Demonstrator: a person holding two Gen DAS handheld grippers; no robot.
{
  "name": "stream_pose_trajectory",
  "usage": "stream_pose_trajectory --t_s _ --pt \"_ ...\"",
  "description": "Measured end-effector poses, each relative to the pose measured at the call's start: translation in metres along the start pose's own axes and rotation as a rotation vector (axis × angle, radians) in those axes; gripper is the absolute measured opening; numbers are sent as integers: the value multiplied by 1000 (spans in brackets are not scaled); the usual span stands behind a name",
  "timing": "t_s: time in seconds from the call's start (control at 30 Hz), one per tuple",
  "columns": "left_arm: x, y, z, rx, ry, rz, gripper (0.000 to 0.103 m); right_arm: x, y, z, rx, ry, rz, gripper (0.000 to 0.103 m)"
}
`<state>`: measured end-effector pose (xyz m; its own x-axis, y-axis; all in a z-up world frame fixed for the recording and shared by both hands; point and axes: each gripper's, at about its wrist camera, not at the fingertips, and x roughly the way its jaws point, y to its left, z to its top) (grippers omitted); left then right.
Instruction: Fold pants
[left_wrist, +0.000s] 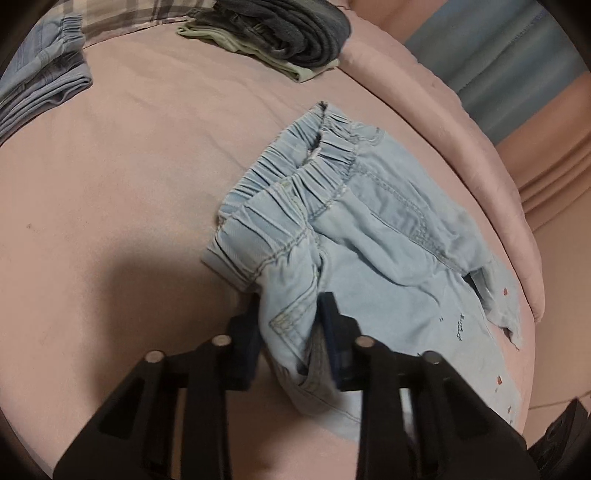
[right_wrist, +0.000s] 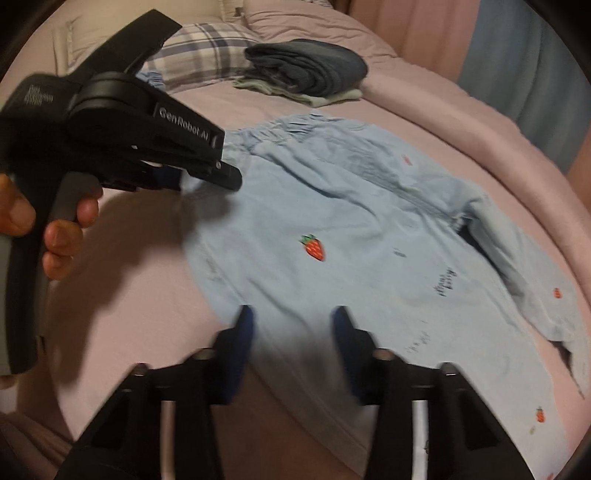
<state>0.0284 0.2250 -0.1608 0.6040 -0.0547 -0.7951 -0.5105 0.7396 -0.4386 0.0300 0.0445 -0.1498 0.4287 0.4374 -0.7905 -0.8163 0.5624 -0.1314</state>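
Jaws on pants (left_wrist: 369, 229); hand (right_wrist: 55, 229) right-view only

Left gripper (left_wrist: 290, 321) angled downward, jaws narrowed and pinching a fold of the light-blue pants (left_wrist: 369, 236). Left hand (right_wrist: 48, 229) wraps its handle, fingertips curled round the grip. Right gripper (right_wrist: 291, 325) angled downward, pants fabric between its jaws; contact unclear through blur.

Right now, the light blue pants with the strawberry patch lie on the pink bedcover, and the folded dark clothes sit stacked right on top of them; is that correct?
Not quite. The folded dark clothes are not on the light blue pants; they sit apart, farther up the pink bedcover, as the right wrist view shows. The rest holds: the pants with the strawberry patch lie on the bedcover.
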Motion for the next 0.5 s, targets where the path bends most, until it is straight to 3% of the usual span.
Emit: stream_pose_trajectory --t_s 0.13,0.23,0.4,0.5 --pt "-9 0 -4 28 -20 -10 20 -5 7 0 -13 9 41 19" --pt "-9 7 -7 48 -4 47 24 -1 11 -2 -21 51 128 18" --pt "-35 0 -10 151 -42 99 30 -13 5 -1 43 37 152 19" --pt "-53 -19 -9 243 -119 116 54 -34 -11 2 96 -27 157 31"
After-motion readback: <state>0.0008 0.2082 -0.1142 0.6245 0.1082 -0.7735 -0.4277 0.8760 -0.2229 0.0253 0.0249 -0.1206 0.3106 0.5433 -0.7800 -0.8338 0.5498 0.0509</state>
